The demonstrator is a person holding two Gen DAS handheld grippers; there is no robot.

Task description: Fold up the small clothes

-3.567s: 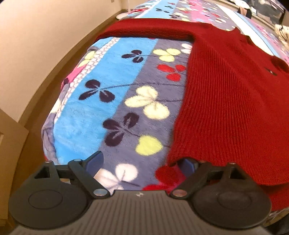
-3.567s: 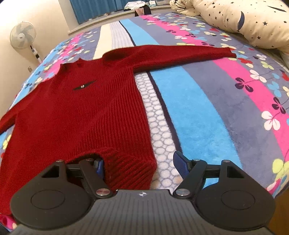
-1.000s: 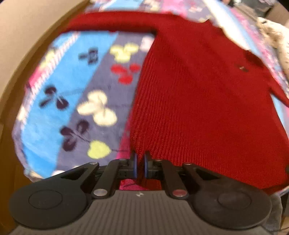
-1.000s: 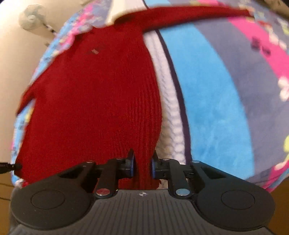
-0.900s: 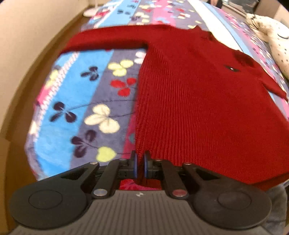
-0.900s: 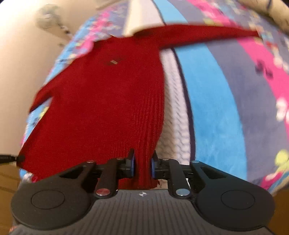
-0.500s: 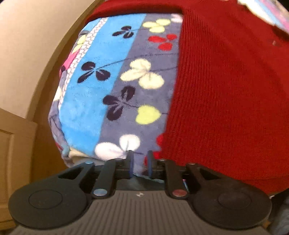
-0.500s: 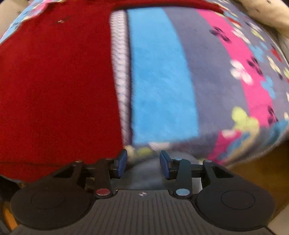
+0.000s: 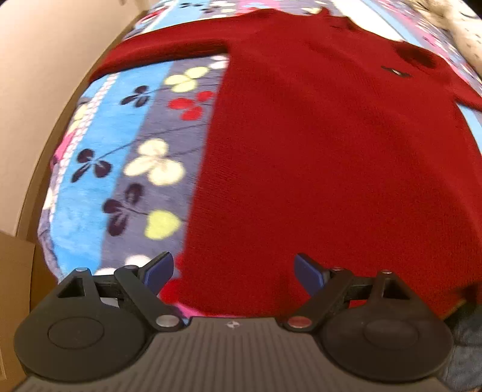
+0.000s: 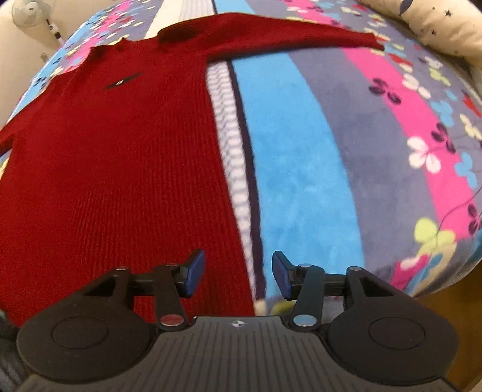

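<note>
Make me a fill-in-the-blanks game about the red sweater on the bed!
1. The sweater is the colour ____.
2. It lies spread out flat on a flowery ____.
3. Near the wall behind the bed stands a white ____.
4. The right gripper has nothing pinched; its jaws are ____.

Missing words: red; blanket; fan; opening

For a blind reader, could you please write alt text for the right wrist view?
A red sweater lies flat on a striped floral blanket, one sleeve stretched out. The right gripper hangs over its hem corner, jaws opening, gripping nothing.
</note>
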